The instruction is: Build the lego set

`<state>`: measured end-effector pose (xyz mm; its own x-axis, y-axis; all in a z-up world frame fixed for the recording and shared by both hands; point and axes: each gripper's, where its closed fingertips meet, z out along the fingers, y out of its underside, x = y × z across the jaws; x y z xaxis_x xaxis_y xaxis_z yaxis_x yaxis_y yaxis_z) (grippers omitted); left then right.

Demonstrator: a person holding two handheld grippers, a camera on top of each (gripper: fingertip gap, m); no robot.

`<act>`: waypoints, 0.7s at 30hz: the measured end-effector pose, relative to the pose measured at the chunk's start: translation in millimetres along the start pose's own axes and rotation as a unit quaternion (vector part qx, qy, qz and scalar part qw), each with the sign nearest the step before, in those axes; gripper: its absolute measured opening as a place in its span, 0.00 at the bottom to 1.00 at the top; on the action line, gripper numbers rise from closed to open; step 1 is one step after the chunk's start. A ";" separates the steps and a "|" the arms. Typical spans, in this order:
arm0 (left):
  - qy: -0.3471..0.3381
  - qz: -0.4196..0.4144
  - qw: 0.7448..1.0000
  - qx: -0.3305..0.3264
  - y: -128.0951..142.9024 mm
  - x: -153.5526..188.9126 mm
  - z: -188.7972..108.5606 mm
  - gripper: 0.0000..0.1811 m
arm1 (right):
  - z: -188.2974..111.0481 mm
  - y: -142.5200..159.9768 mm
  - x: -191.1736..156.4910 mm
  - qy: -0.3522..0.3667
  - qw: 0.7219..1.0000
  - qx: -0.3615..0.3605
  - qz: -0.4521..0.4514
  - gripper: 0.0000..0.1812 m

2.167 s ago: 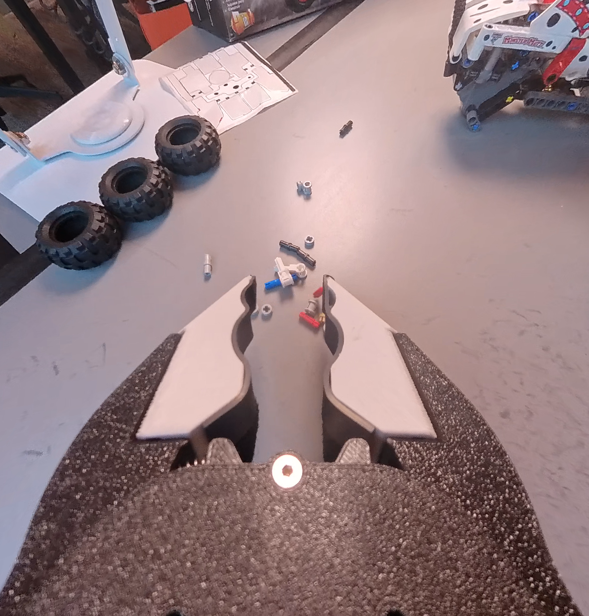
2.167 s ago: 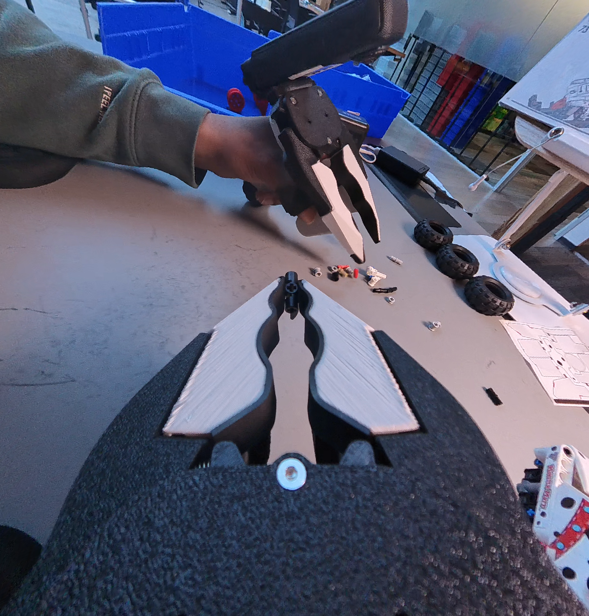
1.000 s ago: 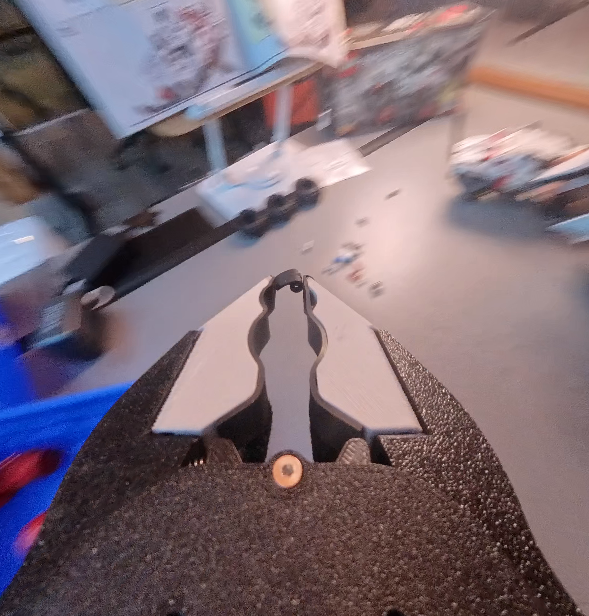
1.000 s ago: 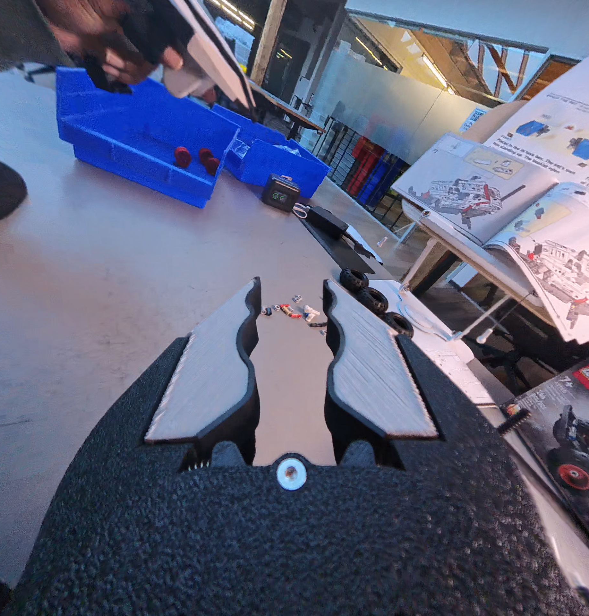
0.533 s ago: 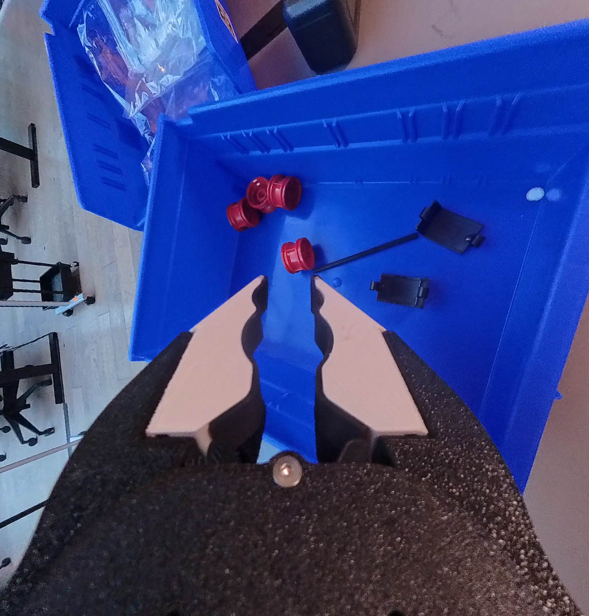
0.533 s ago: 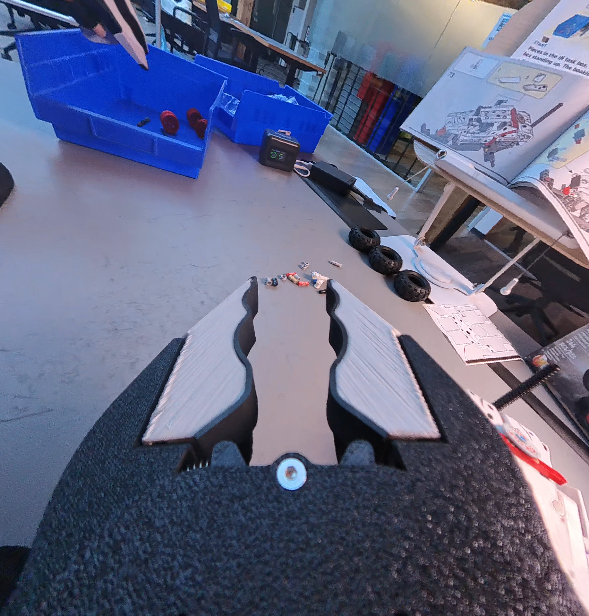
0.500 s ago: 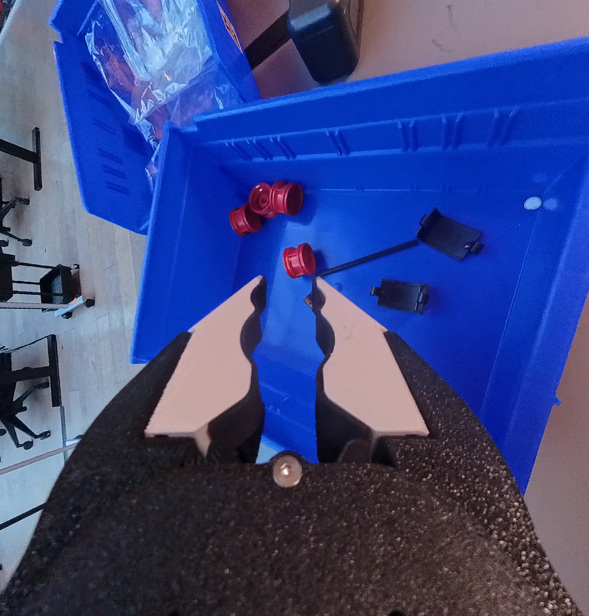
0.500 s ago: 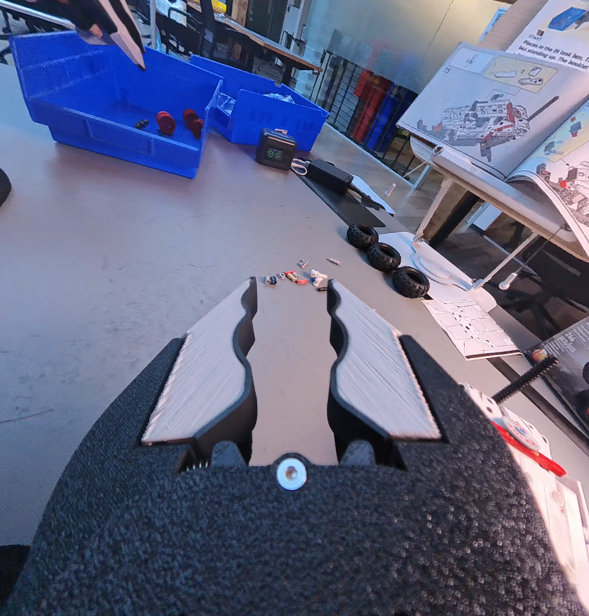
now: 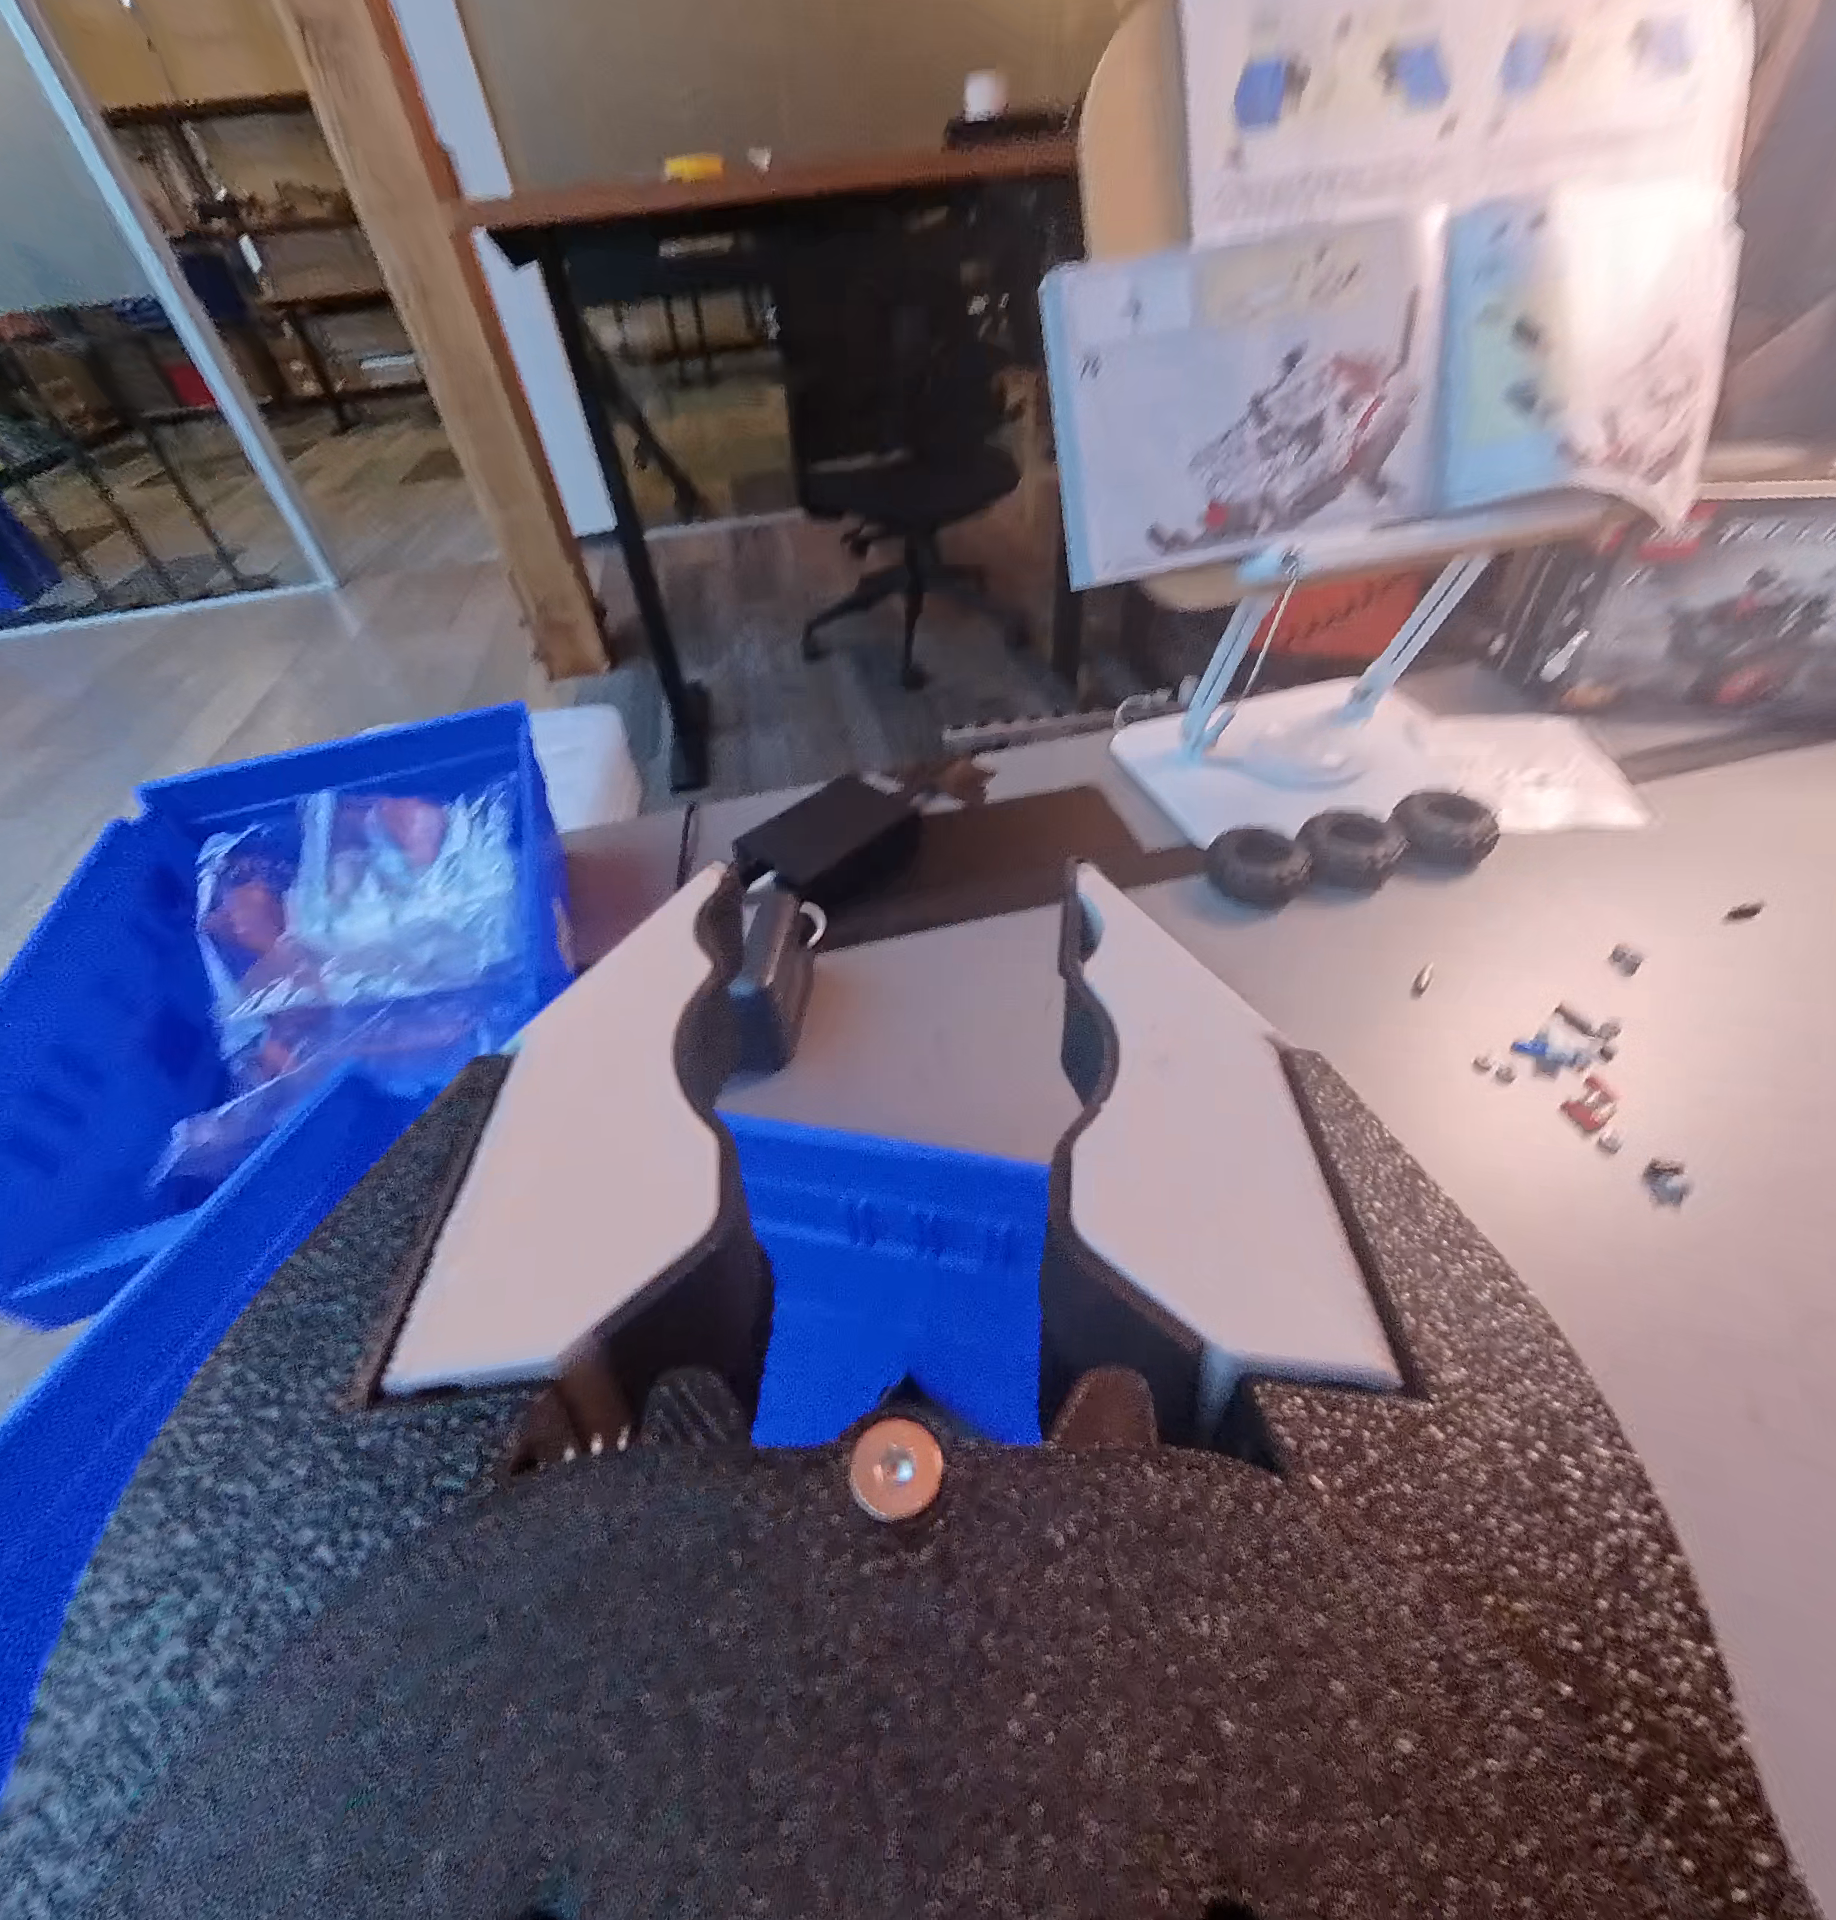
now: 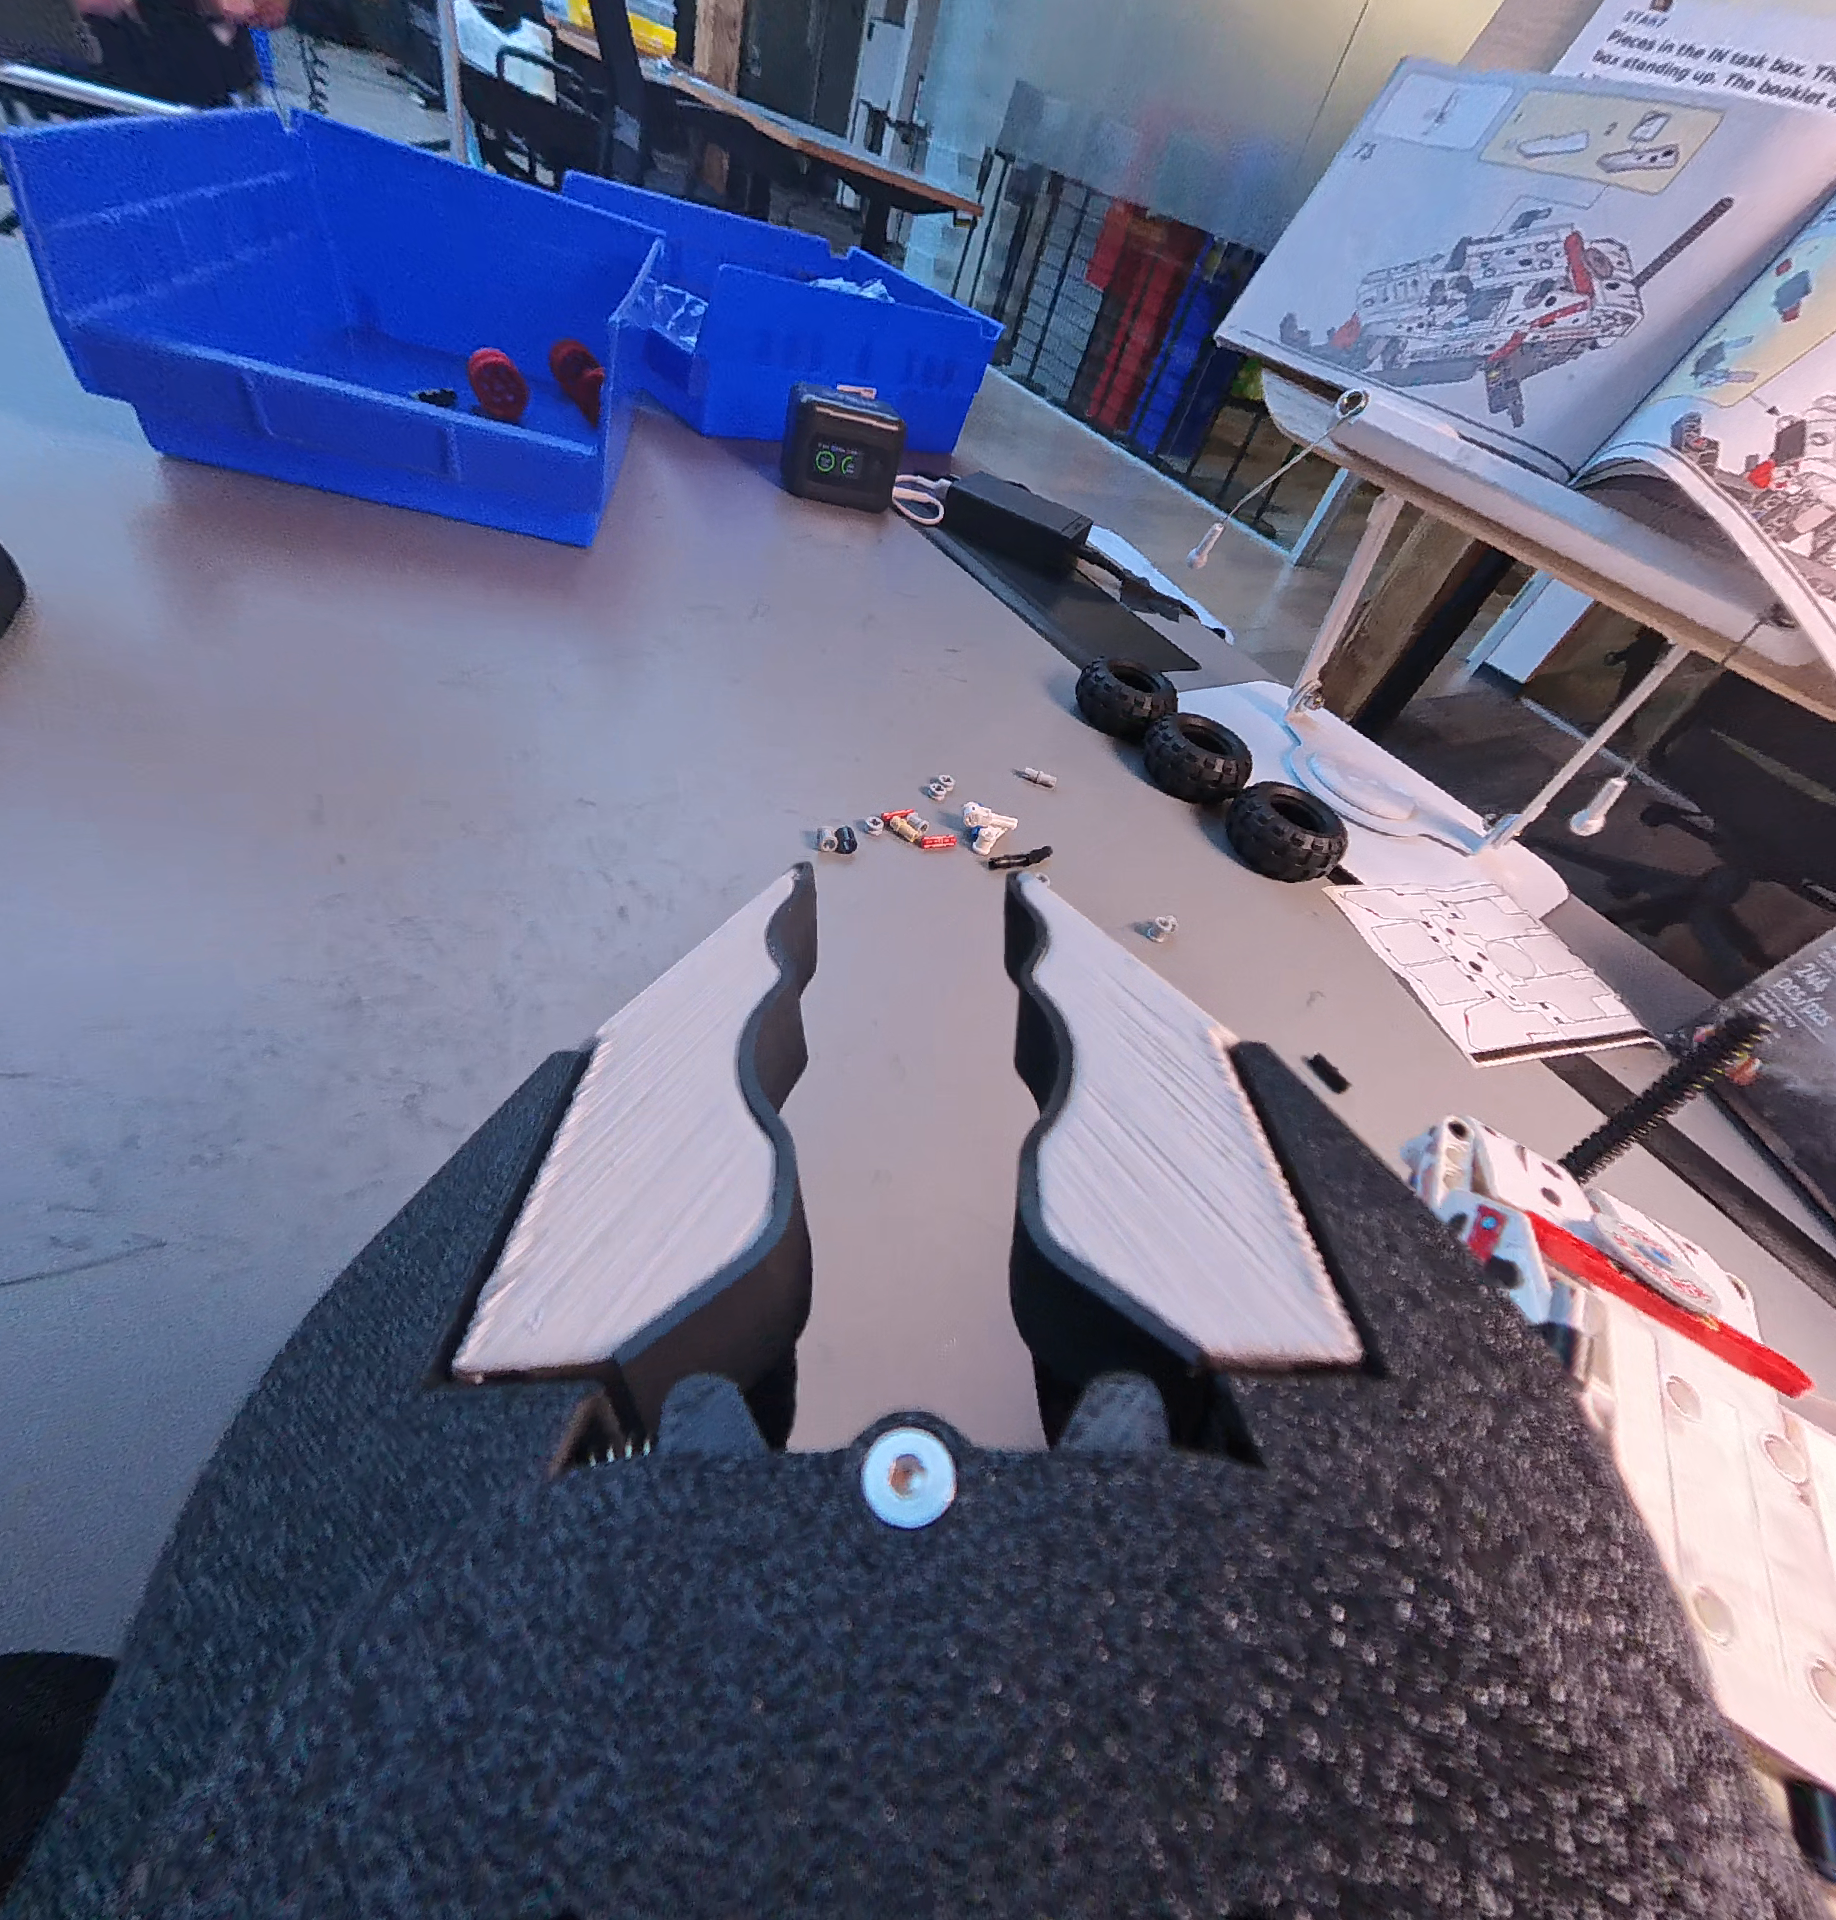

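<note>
Grippers: left gripper (image 9: 898, 904) is held wide open and empty over the blue bin (image 9: 893, 1184); right gripper (image 10: 909, 883) is spread, empty, above the table (image 10: 374, 831). Loose pieces (image 10: 929, 821) are scattered just ahead, tyres (image 10: 1200, 758) beside them, model (image 10: 1620, 1340) at right.

Small black screened device (image 10: 841, 447) far on the grey table (image 10: 374, 779), black power brick (image 10: 1018, 525) just right of it, office chair (image 9: 893, 468) beyond.
</note>
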<state>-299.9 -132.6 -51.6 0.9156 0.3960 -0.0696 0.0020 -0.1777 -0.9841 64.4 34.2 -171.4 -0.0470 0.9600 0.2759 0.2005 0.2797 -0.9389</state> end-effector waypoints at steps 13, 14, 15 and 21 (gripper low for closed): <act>0.100 -0.012 0.972 0.211 -98.6 112.4 149.8 0.00 | 9.0 9.3 -11.6 -0.009 1.000 -0.009 -0.019 0.16; 0.099 -0.005 0.974 0.202 -101.0 118.4 167.8 0.00 | 8.9 9.3 -11.4 -0.009 1.000 -0.009 -0.017 0.15; 0.099 -0.002 0.976 0.193 -103.1 123.2 185.2 0.00 | 8.8 9.2 -11.1 -0.007 1.000 -0.008 -0.017 0.15; 0.104 -0.043 0.986 0.124 -99.0 138.7 270.9 0.00 | 11.2 11.9 -10.6 -0.006 1.000 -0.011 -0.015 0.15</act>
<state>-282.0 184.0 -8.2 0.9790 0.2023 0.0264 0.0094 0.0847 -0.9964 56.4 27.5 -187.7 -0.0657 0.9515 0.3006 0.2205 0.3076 -0.9256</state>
